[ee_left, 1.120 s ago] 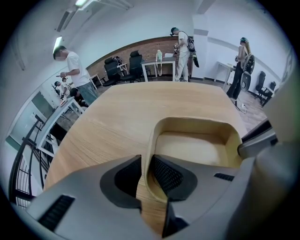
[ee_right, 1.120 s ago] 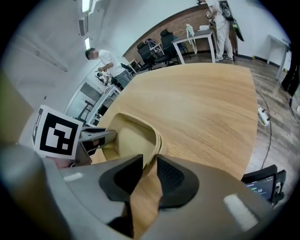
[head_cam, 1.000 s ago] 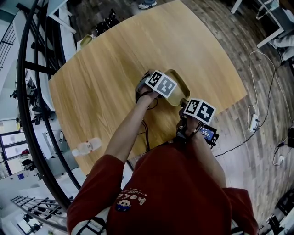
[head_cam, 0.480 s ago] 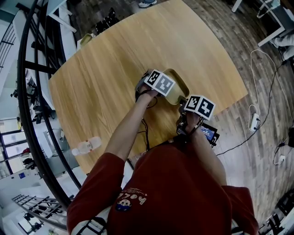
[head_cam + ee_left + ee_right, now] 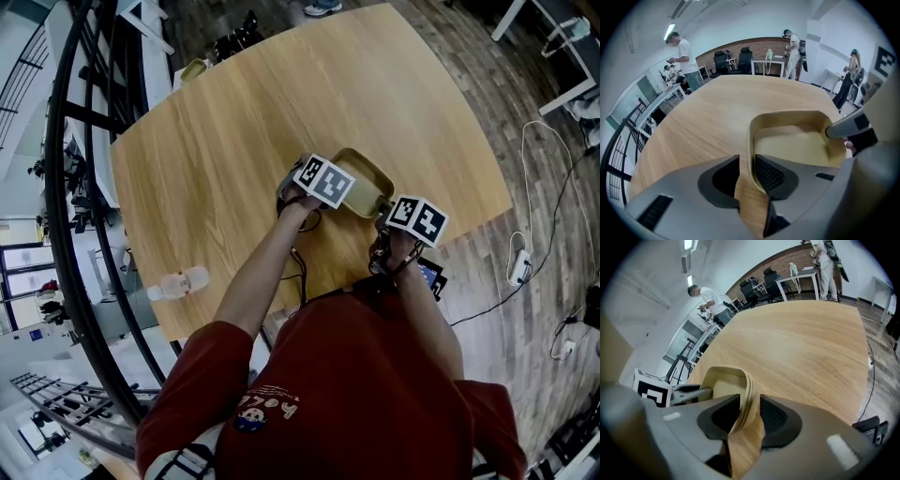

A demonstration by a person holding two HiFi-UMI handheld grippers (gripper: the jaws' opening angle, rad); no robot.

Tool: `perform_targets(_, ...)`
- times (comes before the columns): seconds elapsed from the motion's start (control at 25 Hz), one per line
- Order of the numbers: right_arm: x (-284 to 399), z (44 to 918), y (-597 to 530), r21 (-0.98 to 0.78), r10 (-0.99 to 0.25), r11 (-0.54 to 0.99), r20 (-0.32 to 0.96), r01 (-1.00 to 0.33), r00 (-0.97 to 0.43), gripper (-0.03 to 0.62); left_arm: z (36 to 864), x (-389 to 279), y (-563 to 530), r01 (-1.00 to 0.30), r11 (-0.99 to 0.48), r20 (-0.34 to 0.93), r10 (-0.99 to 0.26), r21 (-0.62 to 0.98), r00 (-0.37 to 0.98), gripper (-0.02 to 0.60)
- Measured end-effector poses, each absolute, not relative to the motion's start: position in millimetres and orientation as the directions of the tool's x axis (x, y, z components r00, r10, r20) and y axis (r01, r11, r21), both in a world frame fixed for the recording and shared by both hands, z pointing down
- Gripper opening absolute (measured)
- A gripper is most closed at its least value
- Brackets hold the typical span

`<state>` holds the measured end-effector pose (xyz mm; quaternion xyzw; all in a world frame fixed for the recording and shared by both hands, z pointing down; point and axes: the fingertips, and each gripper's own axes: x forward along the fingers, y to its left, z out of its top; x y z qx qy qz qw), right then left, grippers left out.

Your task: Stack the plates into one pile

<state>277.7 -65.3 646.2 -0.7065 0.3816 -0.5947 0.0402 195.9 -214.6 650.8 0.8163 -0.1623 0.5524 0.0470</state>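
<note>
while both spread, left tongs [image 5: 747,165] and closing right tongs [image 5: 750,405] astride opposite rims of plate stack [image 5: 787,137]

One pile of plates [image 5: 362,174], number unclear, one left gripper [image 5: 746,162], one right gripper [image 5: 750,400], one table [image 5: 234,141], one bottle [image 5: 178,281]

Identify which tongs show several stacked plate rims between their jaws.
The right tongs, now closing: the plate pile between their jaws shows layered rims. The left tongs show one plain rim.
</note>
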Motion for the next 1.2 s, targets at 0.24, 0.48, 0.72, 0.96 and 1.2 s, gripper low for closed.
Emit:
perform_targets(0.24, 263, 643, -87, -0.477, -0.583, -0.638, 0.812, -0.605, -0.026, 0.089, 650, 150, -209, -0.445, -0.892, 0.919, -0.238, -0.080, 0.313, 0.109)
perform_targets(0.48, 226, 637, -107, -0.461, -0.575, -0.508, 0.810, -0.727, -0.112, 0.079, 643, 87, -197, -0.624, -0.780, 0.923, -0.272, -0.047, 0.271, 0.109)
perform_targets(0.72, 179, 637, -128, -0.437, -0.554, -0.397, 0.815, -0.807, -0.169, 0.064, 643, 23, -180, -0.750, -0.662, 0.922, -0.290, 0.002, 0.258, 0.109)
perform_targets(0.96, 139, 643, -145, -0.426, -0.519, -0.227, 0.814, -0.876, -0.262, 0.060, 644, -22, -164, -0.885, -0.451, 0.901, -0.324, 0.120, 0.288, 0.109)
perform_targets(1.2, 114, 651, -151, -0.400, -0.478, -0.114, 0.825, -0.910, -0.303, 0.058, 652, -52, -155, -0.940, -0.295, 0.887, -0.367, 0.174, 0.279, 0.109)
